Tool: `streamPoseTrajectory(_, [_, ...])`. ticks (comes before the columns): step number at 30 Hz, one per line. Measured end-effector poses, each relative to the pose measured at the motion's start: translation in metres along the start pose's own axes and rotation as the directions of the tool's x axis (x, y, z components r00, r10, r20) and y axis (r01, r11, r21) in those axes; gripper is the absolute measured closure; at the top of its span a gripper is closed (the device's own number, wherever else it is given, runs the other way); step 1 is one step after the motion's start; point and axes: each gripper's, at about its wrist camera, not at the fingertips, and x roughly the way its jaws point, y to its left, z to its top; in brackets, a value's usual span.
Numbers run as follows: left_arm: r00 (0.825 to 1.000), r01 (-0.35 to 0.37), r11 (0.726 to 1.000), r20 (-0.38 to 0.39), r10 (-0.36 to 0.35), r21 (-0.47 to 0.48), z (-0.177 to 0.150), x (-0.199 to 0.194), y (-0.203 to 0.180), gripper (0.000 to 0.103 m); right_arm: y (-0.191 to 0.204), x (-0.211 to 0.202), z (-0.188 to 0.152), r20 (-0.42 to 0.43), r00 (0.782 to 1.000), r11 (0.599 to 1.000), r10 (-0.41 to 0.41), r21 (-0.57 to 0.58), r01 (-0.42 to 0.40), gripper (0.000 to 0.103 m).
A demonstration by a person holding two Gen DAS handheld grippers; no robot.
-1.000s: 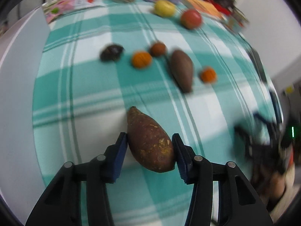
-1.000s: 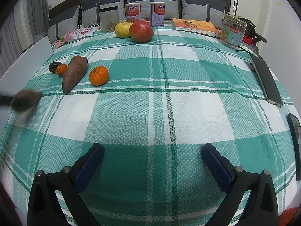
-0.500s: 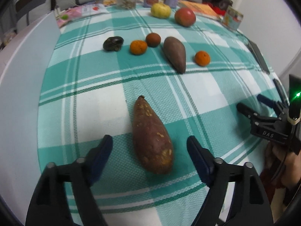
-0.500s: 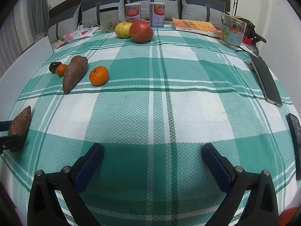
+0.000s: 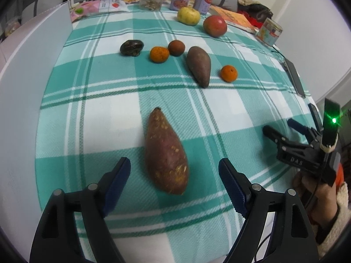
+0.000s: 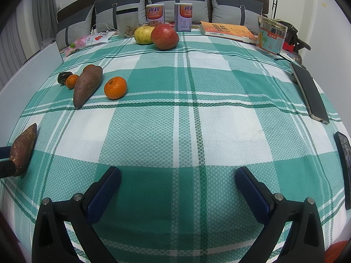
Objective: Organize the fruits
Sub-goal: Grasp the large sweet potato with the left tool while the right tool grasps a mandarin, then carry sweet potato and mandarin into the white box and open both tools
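Note:
A speckled sweet potato (image 5: 166,153) lies on the green checked cloth between the pads of my left gripper (image 5: 174,171), which stands open with a gap on each side of it. The same sweet potato (image 6: 23,149) shows at the left edge of the right wrist view. Farther back lie a second sweet potato (image 5: 199,65), two oranges (image 5: 159,54) (image 5: 228,73), a brown round fruit (image 5: 176,47), a dark wrinkled fruit (image 5: 131,47), a yellow apple (image 5: 188,16) and a red apple (image 5: 215,25). My right gripper (image 6: 177,177) is open over bare cloth, and it (image 5: 285,129) also appears at the right of the left wrist view.
Cans (image 6: 155,14), a clear jar (image 6: 127,23), a book (image 6: 228,31) and a tin (image 6: 272,36) line the far side before grey cushions. A phone (image 6: 309,92) lies at the right edge. A white board (image 5: 28,70) borders the cloth on the left. A hand (image 5: 318,192) holds the right gripper.
The left gripper went from shut on the near sweet potato to open, leaving it lying on the cloth. The view steadied after a move across. The right gripper stayed still.

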Motion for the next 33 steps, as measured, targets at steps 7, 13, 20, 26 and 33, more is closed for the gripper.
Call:
streamPoseTrajectory(7, [0.999, -0.034, 0.999, 0.003, 0.034, -0.037, 0.002, 0.008, 0.005, 0.061, -0.031, -0.028, 0.018, 0.141, 0.957, 0.948, 0.252, 0.162, -0.274, 0.002])
streamPoseTrajectory(13, [1.000, -0.013, 0.996, 0.023, 0.015, -0.086, -0.006, 0.001, 0.023, 0.061, 0.025, 0.007, 0.074, -0.002, 0.945, 0.931, 0.327, -0.170, -0.322, 0.033])
streamPoseTrajectory(20, [0.999, -0.021, 0.997, 0.028, 0.023, -0.068, -0.009, -0.001, 0.022, 0.061, 0.066, 0.052, 0.095, -0.109, 0.951, 0.880, 0.291, -0.360, -0.310, 0.061])
streamPoseTrajectory(26, [0.998, 0.009, 0.997, 0.061, -0.004, -0.083, -0.009, -0.013, 0.024, 0.061, 0.049, 0.031, 0.090, -0.109, 0.929, 0.896, 0.353, -0.247, -0.369, 0.074])
streamPoseTrajectory(33, [0.968, 0.171, 0.974, 0.210, -0.138, -0.149, -0.007, -0.098, 0.039, 0.061, 0.076, -0.031, 0.088, -0.122, 0.861, 0.843, 0.494, -0.175, -0.509, 0.074])
